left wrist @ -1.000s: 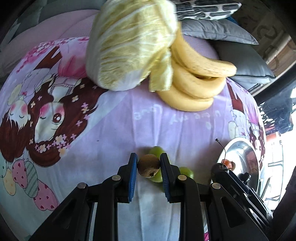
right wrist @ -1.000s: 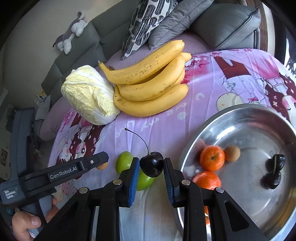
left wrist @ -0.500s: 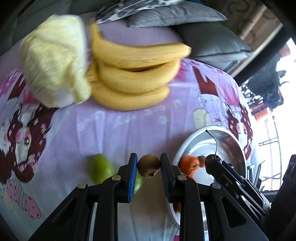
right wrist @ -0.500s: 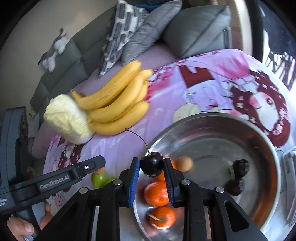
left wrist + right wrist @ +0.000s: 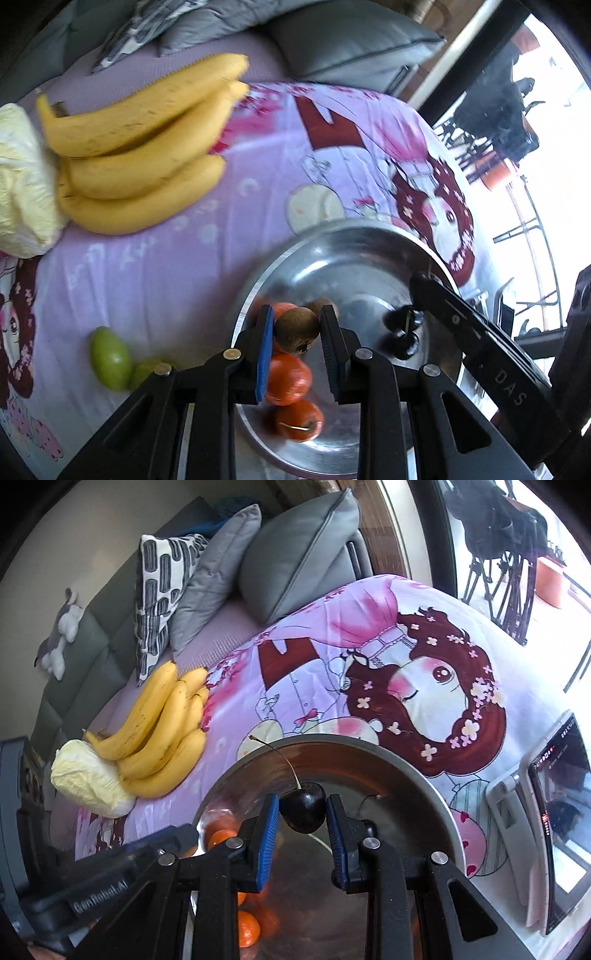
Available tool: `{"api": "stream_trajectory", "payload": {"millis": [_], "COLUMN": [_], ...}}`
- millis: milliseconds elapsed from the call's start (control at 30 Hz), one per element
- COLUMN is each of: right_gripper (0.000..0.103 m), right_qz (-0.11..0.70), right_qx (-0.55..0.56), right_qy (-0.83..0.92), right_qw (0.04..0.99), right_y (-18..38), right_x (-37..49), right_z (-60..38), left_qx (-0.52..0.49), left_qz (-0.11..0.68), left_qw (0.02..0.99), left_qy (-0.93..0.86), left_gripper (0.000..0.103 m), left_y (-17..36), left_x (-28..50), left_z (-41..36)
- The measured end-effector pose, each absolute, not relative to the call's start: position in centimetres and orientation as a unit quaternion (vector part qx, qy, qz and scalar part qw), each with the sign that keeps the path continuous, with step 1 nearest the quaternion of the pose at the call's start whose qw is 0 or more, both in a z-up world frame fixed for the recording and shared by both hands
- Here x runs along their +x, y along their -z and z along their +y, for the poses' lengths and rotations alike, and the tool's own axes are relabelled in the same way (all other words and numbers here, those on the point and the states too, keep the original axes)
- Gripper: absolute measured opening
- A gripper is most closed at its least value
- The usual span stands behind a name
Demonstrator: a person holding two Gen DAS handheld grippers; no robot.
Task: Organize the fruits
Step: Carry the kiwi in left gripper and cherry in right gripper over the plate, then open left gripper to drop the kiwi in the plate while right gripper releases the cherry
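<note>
Grey cushions (image 5: pixel 295 554) and a patterned pillow (image 5: pixel 159 590) leaned on the sofa; a plush toy (image 5: pixel 61 635) sat above; a tablet (image 5: pixel 554 830) stood at right.

- cabbage (image 5: pixel 22 184) cut off by left edge
- oranges (image 5: pixel 248 928) in bowl (image 5: pixel 424 779) partly hidden behind fingers (image 5: pixel 266 840), blurred
- tablet (image 5: pixel 557 849) screen unreadable

Left gripper (image 5: pixel 297 345), right gripper (image 5: pixel 302 821): black angular plastic frames, blue pads inside fingers, silver round screws at pivots. White lettering "GenRobot.AI" and "DAS" on side bodies.
</note>
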State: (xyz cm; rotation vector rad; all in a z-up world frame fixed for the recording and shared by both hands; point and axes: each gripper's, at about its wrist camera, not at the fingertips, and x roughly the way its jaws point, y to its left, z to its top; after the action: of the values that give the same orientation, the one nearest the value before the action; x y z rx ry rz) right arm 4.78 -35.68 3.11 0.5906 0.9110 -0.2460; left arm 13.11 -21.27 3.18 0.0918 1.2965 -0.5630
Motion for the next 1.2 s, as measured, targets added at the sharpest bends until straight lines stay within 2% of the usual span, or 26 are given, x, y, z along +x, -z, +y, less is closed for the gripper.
{"api": "stream_trajectory", "payload": {"millis": [633, 1200], "right_gripper": [0.029, 0.03], "right_qz": [0.462, 0.482], "right_qx": [0.281, 0.267], "right_qy": [0.108, 0.109], "right_qw": [0.835, 0.827], "right_y": [-1.4, -0.6], "right_x": [5.5, 6.0], "right_z": [-35.7, -35.3], "left_qx": [0.091, 0.088], "left_qz": [0.605, 0.613], "left_qw": [0.742, 0.738], "left_qy": [0.275, 0.269], "left_gripper": [0.026, 0.026], "left_y": [-1.0, -0.1], "left_x": [10.5, 10.7], "left_z": [-24.0, -23.8]}}
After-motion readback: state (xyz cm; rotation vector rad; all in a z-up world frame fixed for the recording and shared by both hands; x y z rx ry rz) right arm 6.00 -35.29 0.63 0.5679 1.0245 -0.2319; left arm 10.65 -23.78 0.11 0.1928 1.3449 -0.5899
